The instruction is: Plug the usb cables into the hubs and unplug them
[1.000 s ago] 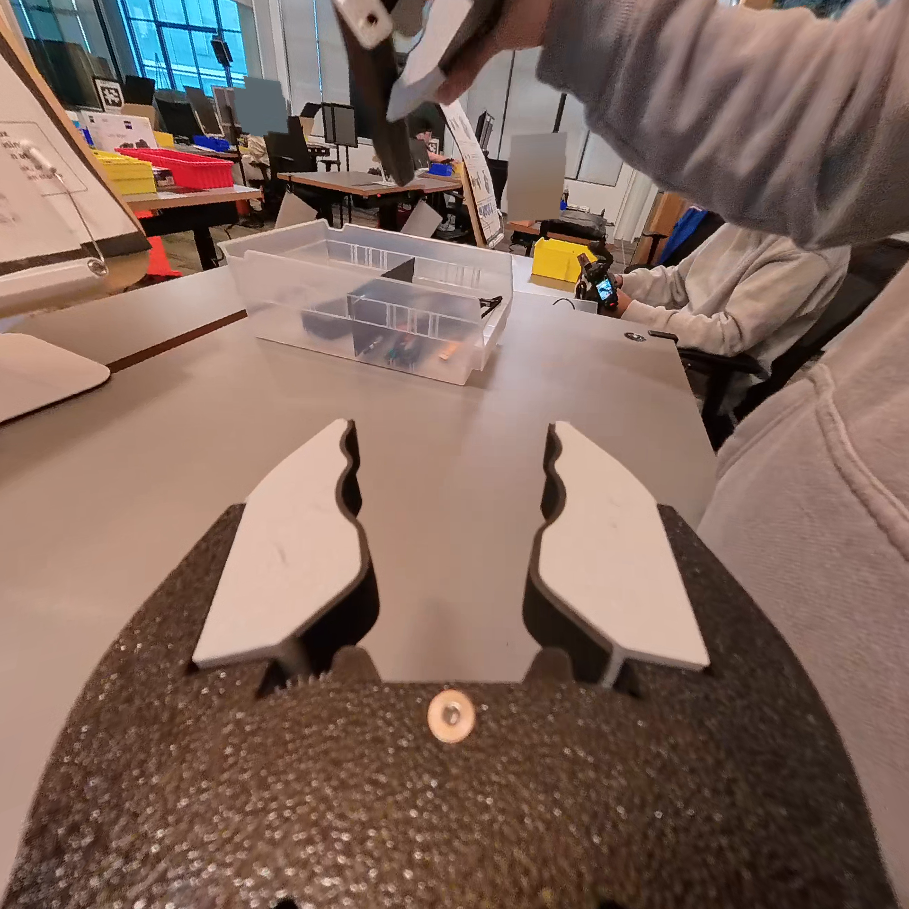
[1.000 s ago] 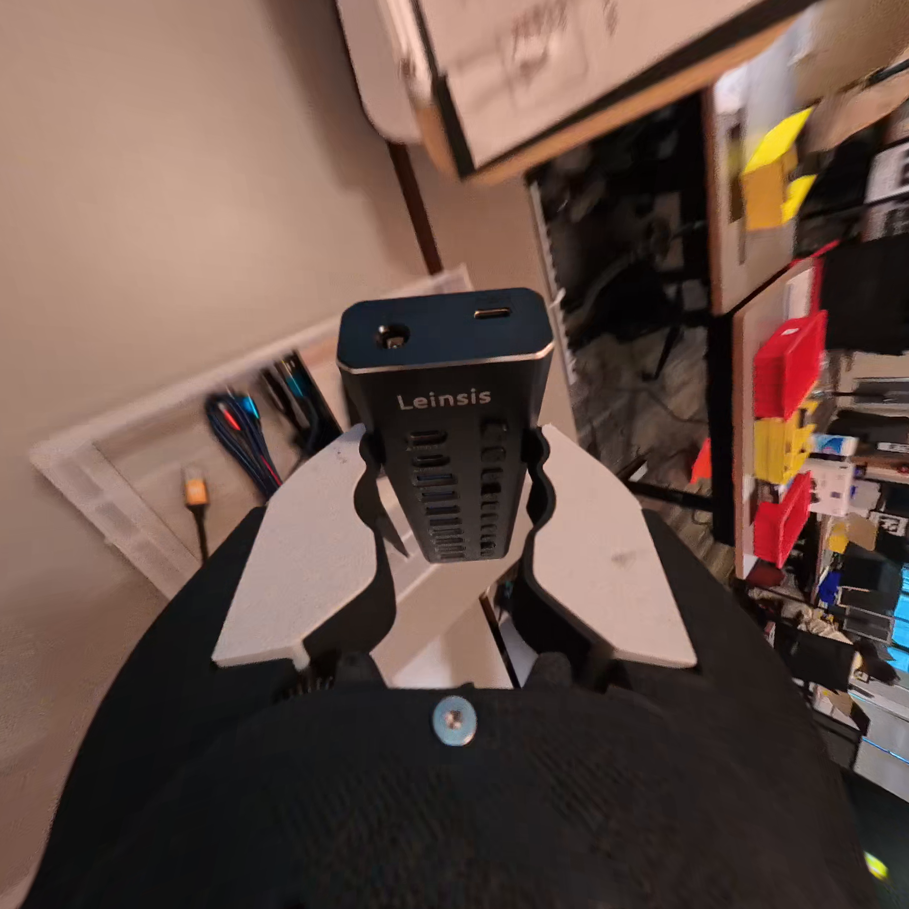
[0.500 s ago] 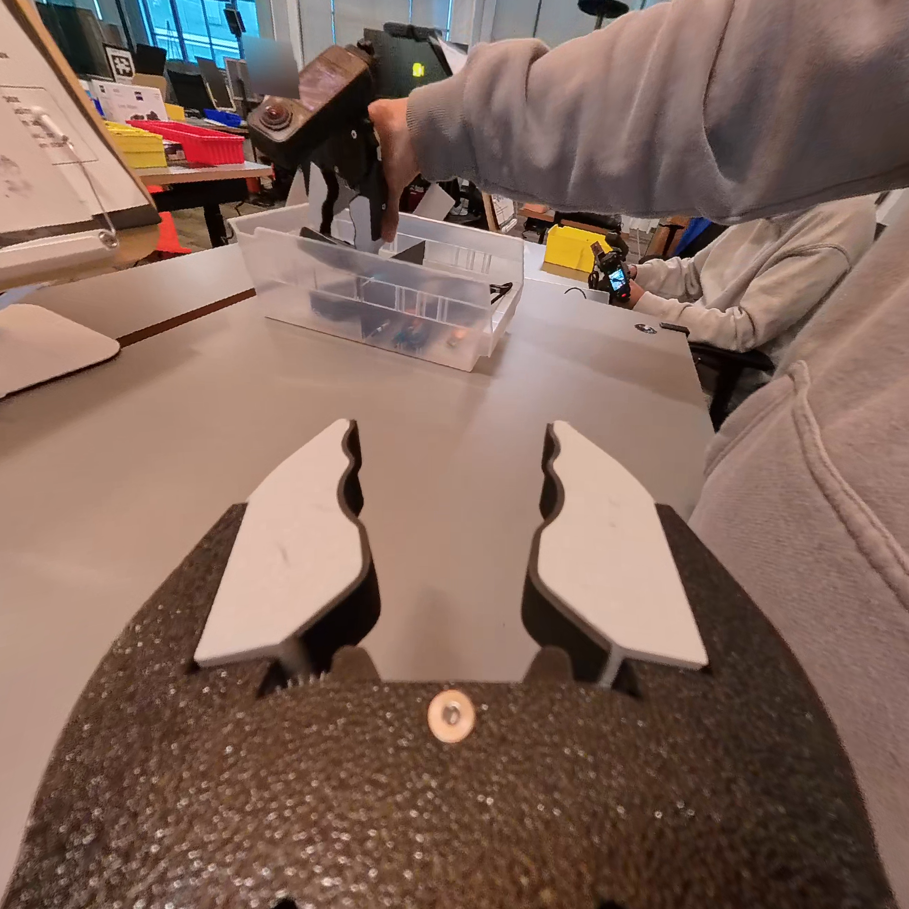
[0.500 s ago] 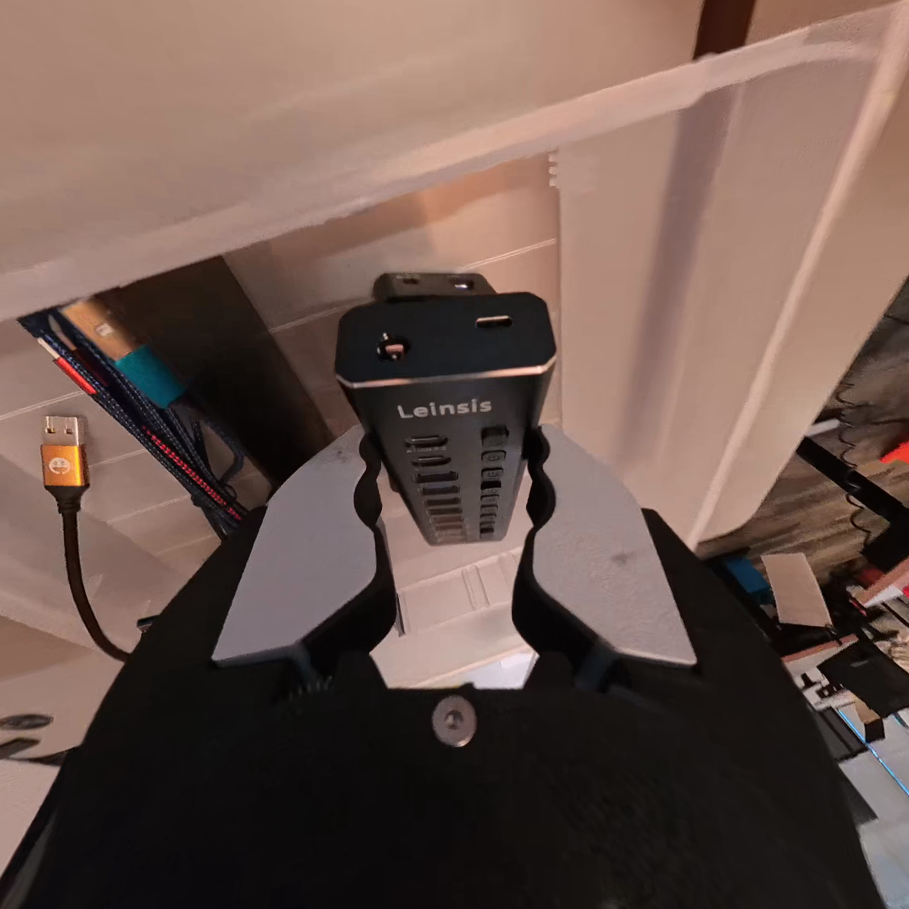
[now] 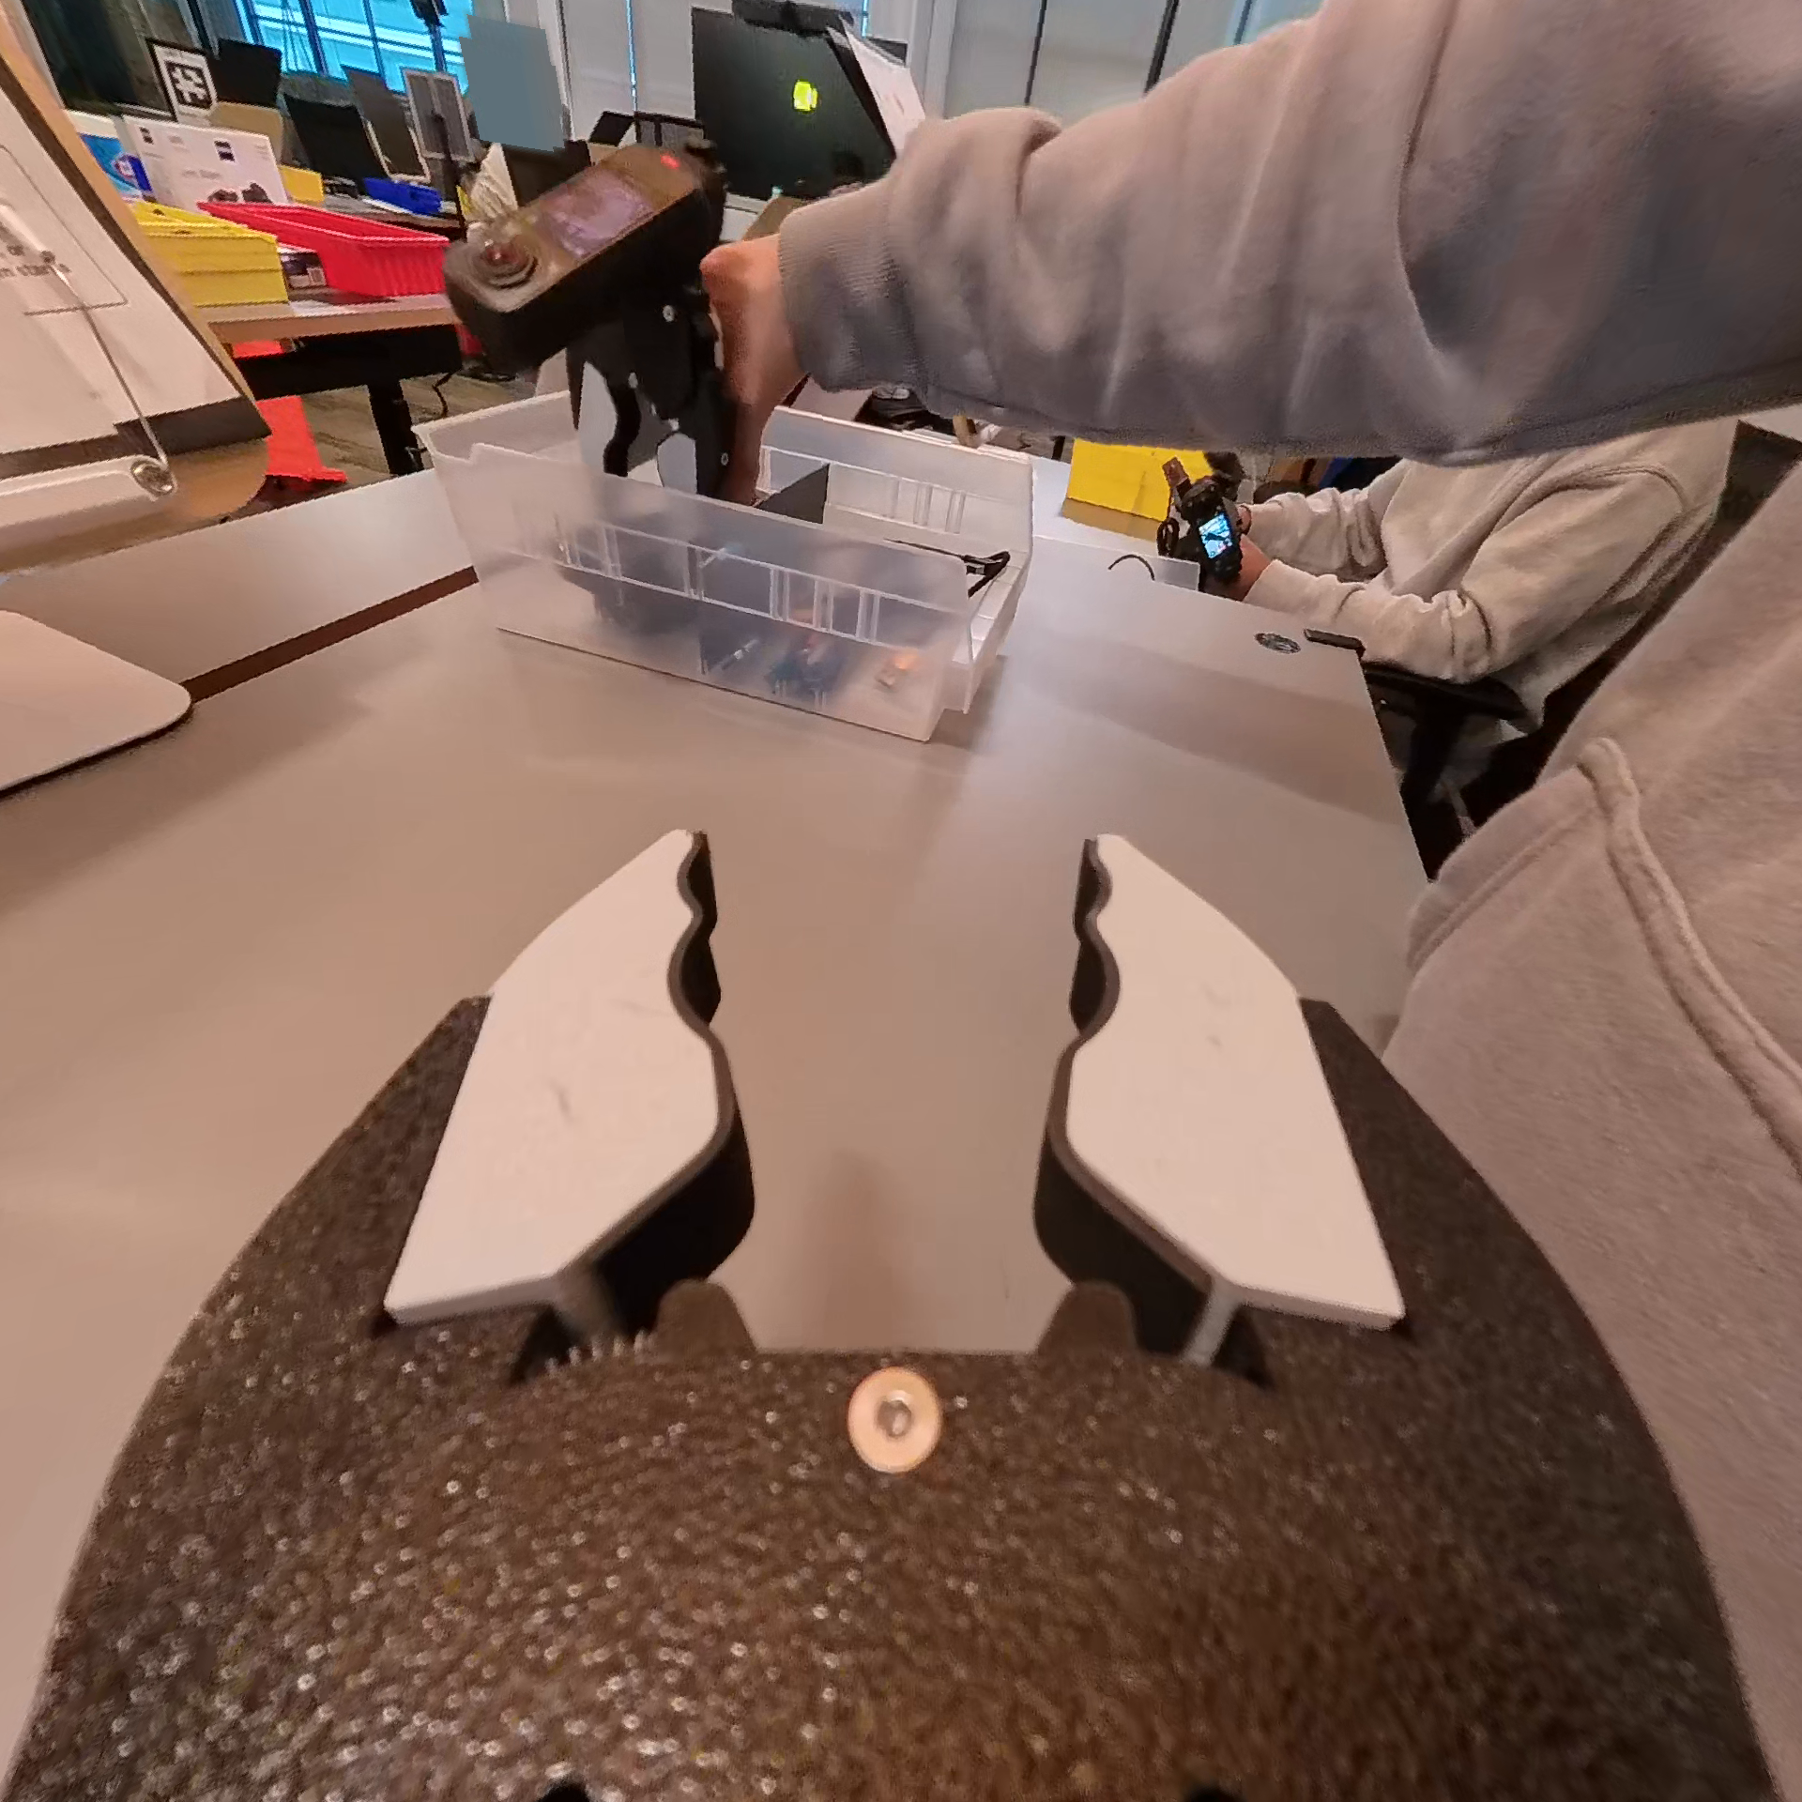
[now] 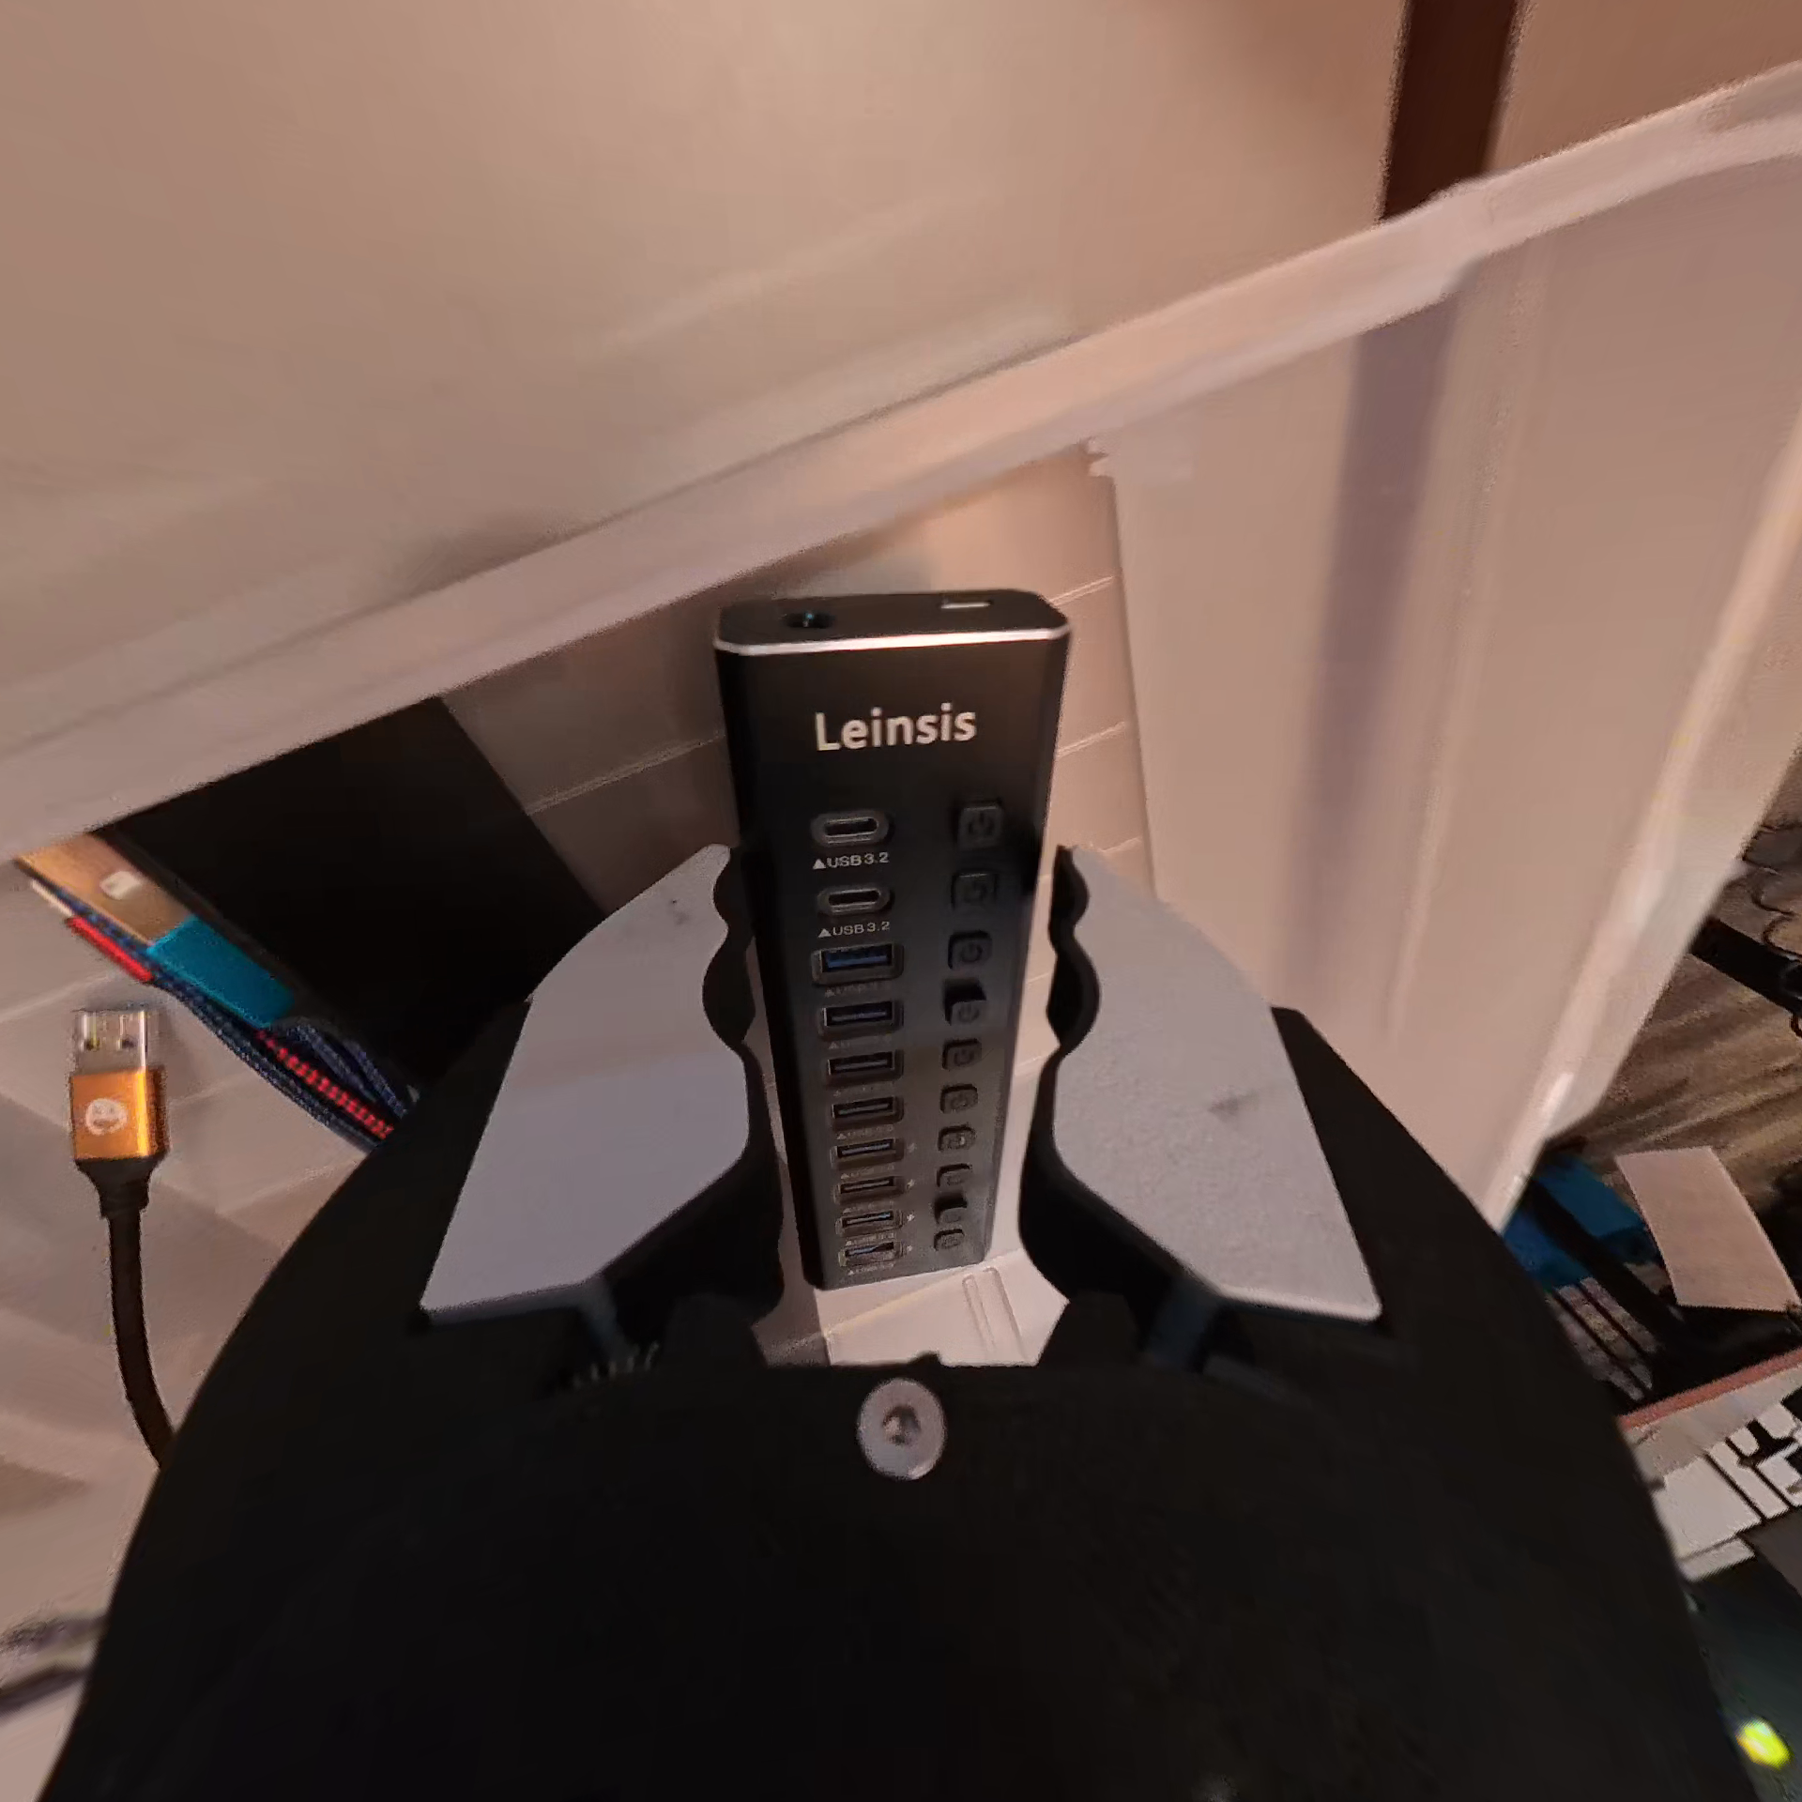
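Note:
My right gripper (image 6: pixel 892 868) is shut on a black USB hub (image 6: pixel 892 975), with its port face up, inside a clear plastic bin (image 6: pixel 1463 683). The hub's near end is low by the bin floor. A black divider (image 6: pixel 390 878) stands to the left. Beyond it lie an orange USB plug (image 6: pixel 115 1102) on a black cable and a teal plug (image 6: pixel 210 965) on a blue-red braided cable. In the left wrist view the right gripper (image 5: pixel 673 439) reaches down into the bin (image 5: pixel 878 683). My left gripper (image 5: pixel 892 868) is open and empty over the grey table (image 5: pixel 488 829).
A white monitor base (image 5: pixel 58 702) and a board on a stand (image 5: pixel 78 371) are at the left. A seated person (image 5: pixel 1463 566) is at the far right table edge. Red and yellow bins (image 5: pixel 322 244) sit on a table behind.
My right gripper has come down into the bin with the hub. The hub has tipped flatter in the grip, showing its whole port face. The left gripper has stayed open in place.

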Available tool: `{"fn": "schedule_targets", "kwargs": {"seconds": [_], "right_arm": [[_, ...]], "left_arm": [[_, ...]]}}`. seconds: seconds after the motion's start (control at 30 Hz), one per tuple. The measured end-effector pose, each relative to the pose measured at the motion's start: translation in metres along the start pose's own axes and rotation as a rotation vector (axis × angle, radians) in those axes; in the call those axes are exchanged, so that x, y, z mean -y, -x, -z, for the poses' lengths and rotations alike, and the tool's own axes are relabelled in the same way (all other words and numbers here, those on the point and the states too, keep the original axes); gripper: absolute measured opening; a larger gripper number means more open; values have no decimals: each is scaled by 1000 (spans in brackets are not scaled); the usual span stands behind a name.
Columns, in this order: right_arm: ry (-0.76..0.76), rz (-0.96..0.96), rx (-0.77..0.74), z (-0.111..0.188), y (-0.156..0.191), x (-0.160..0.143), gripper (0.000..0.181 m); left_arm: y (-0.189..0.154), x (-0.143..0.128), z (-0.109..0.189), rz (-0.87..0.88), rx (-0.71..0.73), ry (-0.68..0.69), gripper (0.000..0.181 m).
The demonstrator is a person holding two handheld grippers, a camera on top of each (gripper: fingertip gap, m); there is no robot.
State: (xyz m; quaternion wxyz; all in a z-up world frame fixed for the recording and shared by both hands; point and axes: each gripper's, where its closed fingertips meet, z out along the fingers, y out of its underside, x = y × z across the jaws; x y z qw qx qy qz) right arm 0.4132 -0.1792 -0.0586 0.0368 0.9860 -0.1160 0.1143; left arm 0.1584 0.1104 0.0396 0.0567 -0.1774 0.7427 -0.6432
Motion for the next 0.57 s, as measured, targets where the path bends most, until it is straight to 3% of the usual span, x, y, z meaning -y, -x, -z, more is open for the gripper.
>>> {"fn": "schedule_targets", "kwargs": {"seconds": [0.1,0.2,0.37,0.47,0.57], "right_arm": [[-49,-82,-116,22,-14,1,77],[-124,-260,-271,68,-27,5,83],[-468,-457,-243,145,26,63,90],[-619,-514,-108,156,80,97,92],[-619,-676,-105,145,110,87,93]], "left_arm": [[3,-1,4,-2,25,12,70],[9,-5,15,5,77,17,70],[32,2,56,5,263,-12,70],[71,17,118,-2,547,-21,70],[136,24,230,50,990,88,67]]}}
